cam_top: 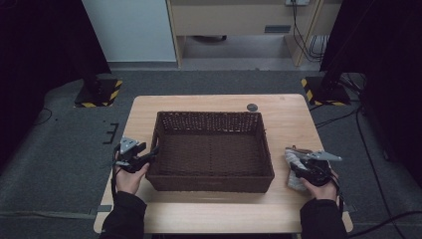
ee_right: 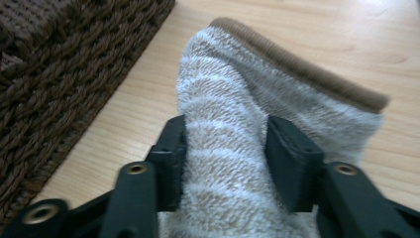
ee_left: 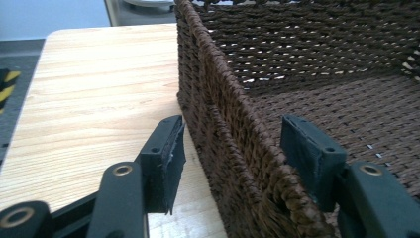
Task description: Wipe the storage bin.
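A dark brown woven basket [cam_top: 211,115] stands empty in the middle of the wooden table [cam_top: 288,112]. My left gripper [cam_top: 152,153] straddles the basket's left wall [ee_left: 223,124], one jaw outside and one inside. Small gaps show on both sides, so it is open. To the right of the basket a fluffy grey-and-beige striped sock [cam_top: 293,174] with a brown cuff lies on the table. My right gripper [ee_right: 225,144] has the sock [ee_right: 233,89] between its jaws, and both pads press into the pile. The basket's outer wall [ee_right: 59,64] is just beside it.
A small dark round disc [cam_top: 252,107] sits in the table behind the basket. Two stand bases with yellow-black stripes [cam_top: 99,93] [cam_top: 326,92] rest on the grey floor beyond the table's far corners. Bare wood runs along the front edge [cam_top: 219,214].
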### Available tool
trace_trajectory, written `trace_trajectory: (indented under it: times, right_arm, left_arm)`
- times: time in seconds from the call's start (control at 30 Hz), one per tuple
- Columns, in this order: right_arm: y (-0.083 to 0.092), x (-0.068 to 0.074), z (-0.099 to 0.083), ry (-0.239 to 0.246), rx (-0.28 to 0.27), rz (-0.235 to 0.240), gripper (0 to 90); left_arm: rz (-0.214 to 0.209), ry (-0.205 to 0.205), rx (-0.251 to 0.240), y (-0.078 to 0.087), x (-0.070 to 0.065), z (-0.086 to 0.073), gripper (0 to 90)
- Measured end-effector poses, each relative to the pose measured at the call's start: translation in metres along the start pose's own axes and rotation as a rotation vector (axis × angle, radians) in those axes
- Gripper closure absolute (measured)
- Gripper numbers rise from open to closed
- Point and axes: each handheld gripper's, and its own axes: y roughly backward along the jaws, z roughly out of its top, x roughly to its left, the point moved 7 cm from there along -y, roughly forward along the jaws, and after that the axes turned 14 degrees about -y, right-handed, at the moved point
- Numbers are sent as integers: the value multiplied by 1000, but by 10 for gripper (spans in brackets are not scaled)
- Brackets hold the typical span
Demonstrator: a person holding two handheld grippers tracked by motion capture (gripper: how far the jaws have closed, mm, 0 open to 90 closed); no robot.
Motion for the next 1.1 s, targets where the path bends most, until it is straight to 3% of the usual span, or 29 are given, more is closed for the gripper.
trace_trajectory:
  times: [0.1, 0.37, 0.67, 0.83, 1.1]
  right_arm:
    - [-1, 0, 1, -5, 9, 3, 605]
    - [2, 1, 5, -28, 13, 5, 696]
    - [16, 11, 21, -45, -72, 75, 706]
    - [23, 24, 33, -38, -117, 129, 709]
    - [26, 36, 50, -32, -175, 170, 710]
  left_arm:
    - [-6, 15, 7, 0, 0, -1, 437]
    - [-18, 5, 13, 0, -1, 0, 469]
    - [-42, -6, 14, 1, -5, 1, 558]
    - [-46, -15, 20, 1, -6, 1, 573]
    - [-40, -37, 24, 1, -6, 1, 572]
